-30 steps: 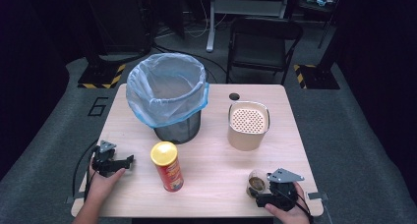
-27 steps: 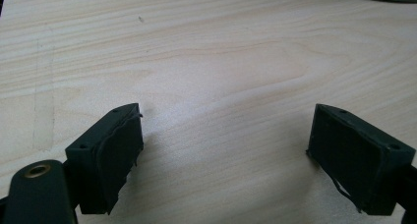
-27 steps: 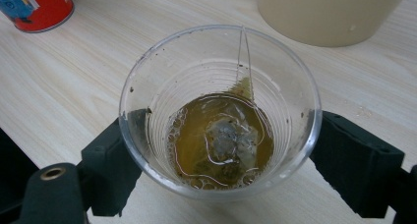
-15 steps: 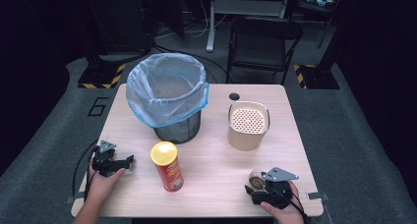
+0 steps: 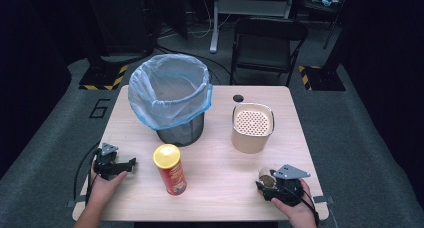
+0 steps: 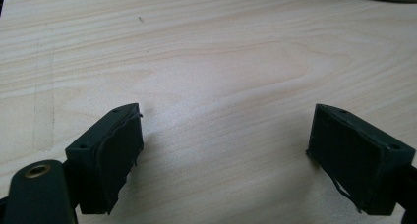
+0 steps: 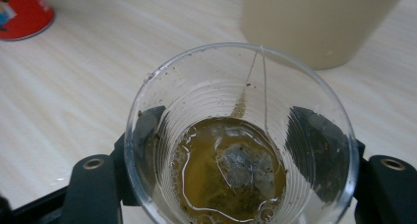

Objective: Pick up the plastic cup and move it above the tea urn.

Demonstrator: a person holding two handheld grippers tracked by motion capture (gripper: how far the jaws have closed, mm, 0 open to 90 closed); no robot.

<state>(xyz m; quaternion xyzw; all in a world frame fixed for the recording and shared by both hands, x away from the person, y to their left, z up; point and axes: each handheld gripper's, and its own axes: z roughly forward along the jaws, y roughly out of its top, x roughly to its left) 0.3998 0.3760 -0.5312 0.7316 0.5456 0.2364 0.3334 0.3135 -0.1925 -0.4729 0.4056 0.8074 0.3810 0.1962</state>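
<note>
Cup (image 7: 241,135) sat upright between the right gripper's (image 5: 274,184) jaws at the table's (image 5: 220,163) near right corner — clamped level, probably so the tea dregs stayed in. Left gripper (image 6: 223,150) rested wide and idle — the bin (image 5: 170,98) likely awaited.

Table brightly lit, surroundings dark, slight blur.
</note>
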